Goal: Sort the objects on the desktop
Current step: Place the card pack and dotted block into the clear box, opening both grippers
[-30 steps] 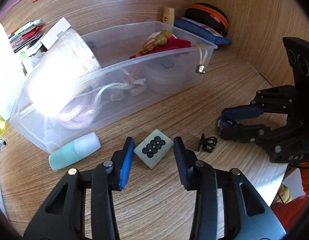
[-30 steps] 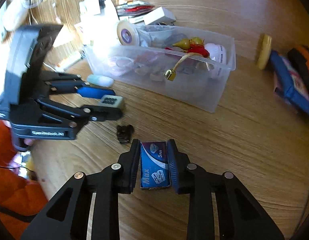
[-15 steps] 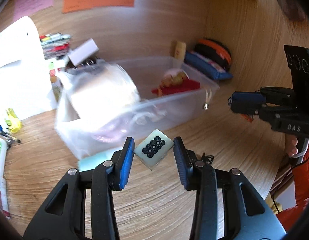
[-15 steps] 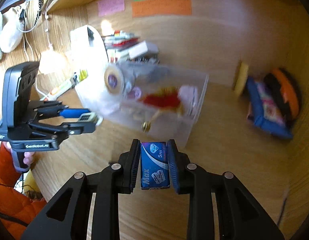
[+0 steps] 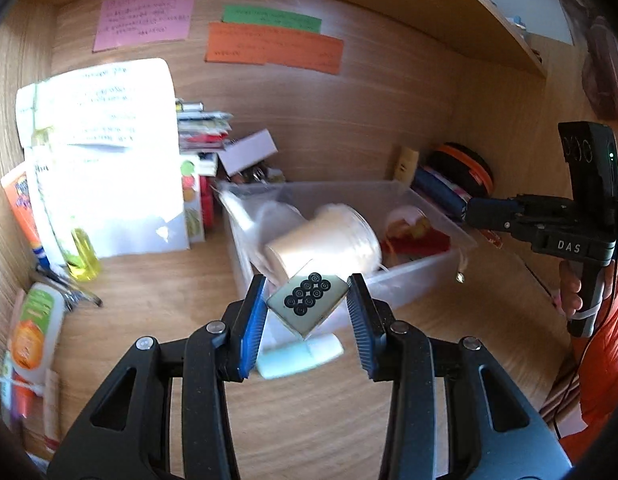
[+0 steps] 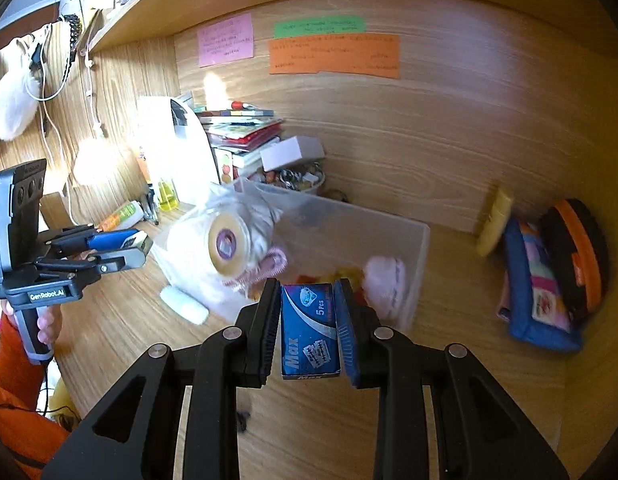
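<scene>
Left tongs: Your left tongs [image 5: 307, 312] are closed part way on the small tile [image 5: 307, 305] with black ring dots. It sits like a diamond, so the pads pinch two corners, not flat sides.
Right tongs: Your right tongs [image 6: 307, 330] are shut tight on the blue blade box [image 6: 310, 330], one pad flat on each long side.
Where things are: Both things are up in the air, near the front of the clear bin [image 5: 413, 276] on the bench [image 5: 157, 280]. The bin is already full of stuff – a big tape roll [image 6: 228, 245], a red thing, a pink thing.
What could go wrong, tile: I think the tile could spin or pop out, because only its corners are held. A quick swing could shake it loose.
What could go wrong, bin: The tape roll sticks up above the rim. If you go in low, your tongs could bump it or tip the bin wall.
What could go wrong, both hands: Your two tongs are heading for the same bin, so they could knock together.
Which way the tile points: Its dotted face looks up at the camera, one corner toward the bin.
Which way the box points: Its long side runs straight along the fingers – the far end aims at the bin, printed face up.
</scene>
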### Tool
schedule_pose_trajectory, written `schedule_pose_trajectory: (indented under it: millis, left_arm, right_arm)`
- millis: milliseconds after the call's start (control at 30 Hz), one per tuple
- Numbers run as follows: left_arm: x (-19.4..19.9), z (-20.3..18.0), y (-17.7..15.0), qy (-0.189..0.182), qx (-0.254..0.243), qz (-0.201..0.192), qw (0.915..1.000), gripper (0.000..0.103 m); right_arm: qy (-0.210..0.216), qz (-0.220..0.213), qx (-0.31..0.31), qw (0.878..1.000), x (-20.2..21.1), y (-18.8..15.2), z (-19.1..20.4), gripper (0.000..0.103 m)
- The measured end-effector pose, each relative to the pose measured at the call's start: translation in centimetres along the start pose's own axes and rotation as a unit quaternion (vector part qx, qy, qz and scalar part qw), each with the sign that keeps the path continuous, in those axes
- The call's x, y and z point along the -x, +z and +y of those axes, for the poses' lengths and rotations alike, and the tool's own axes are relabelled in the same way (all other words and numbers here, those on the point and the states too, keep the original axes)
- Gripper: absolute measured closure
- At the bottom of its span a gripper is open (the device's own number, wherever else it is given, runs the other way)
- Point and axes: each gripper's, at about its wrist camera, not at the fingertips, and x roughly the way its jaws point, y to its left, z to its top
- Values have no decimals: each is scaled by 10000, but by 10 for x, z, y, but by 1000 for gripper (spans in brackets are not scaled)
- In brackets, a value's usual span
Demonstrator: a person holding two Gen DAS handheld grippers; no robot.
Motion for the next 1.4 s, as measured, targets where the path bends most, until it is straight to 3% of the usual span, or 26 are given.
schedule_pose_trajectory:
  millis: [500, 733, 900, 1033, 1300, 1400]
  left_arm:
    - [-28, 23, 45, 69, -33, 7, 10000, 63]
    - [-74, 24, 70, -83, 60, 444, 9990, 63]
    - [-100, 7, 75, -170, -90, 642, 9977, 63]
    - [-113, -3, 73, -178, -161, 732, 9970, 63]
    - [-117, -5, 73, -261, -131, 763, 9967, 63]
    - [-117, -4, 73, -257, -113, 764, 9967, 58]
  right_arm:
    - [267, 312, 93, 9991, -73, 39, 10, 78]
    - [267, 368, 12, 9990, -95, 36, 8, 78]
    - [88, 468, 139, 9988, -105, 31, 9, 78]
    - [213, 578, -41, 9981, -113, 29, 5, 78]
    - [180, 616, -96, 9979, -121, 26, 6, 78]
    - [101, 591, -41, 9982, -120, 26, 9, 78]
